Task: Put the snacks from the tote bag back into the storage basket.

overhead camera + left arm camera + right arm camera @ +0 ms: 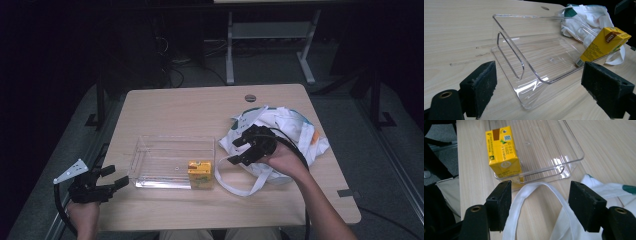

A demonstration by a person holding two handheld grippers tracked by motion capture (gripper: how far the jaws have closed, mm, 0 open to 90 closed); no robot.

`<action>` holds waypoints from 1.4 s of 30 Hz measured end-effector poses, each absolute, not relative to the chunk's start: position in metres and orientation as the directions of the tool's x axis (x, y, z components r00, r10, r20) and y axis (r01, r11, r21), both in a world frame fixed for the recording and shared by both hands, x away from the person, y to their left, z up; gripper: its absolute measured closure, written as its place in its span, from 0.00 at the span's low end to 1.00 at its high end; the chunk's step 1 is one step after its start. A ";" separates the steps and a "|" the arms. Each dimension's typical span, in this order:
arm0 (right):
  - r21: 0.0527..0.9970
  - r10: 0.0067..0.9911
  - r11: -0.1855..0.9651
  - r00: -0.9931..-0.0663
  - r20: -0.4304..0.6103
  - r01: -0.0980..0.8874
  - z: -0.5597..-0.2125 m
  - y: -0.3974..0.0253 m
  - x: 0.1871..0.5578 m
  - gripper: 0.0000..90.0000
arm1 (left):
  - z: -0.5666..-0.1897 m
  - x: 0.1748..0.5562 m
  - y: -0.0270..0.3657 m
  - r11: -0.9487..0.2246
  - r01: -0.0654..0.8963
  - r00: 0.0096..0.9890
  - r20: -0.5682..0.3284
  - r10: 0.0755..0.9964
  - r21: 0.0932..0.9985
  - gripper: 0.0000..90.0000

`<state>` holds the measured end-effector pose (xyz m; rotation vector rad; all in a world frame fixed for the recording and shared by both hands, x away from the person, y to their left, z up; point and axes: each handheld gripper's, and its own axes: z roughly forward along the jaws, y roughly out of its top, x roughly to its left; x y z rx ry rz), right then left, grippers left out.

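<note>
Tote bag (285, 132) lay crumpled at the table's (190, 107) right side, its white strap (524, 195) looping under the wide-open right gripper (243, 146). Beside it, a yellow juice carton (200, 174) stood in the clear plastic tray (170, 160). Left gripper (111, 176) hovered wide open nearby.
</note>
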<state>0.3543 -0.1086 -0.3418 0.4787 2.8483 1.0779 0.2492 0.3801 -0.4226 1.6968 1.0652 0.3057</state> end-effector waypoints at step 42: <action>0.684 0.496 0.592 -0.861 0.108 0.427 -0.375 -0.192 0.339 0.30 | -0.423 0.249 0.377 -0.043 0.501 0.568 -0.290 0.770 0.865 0.14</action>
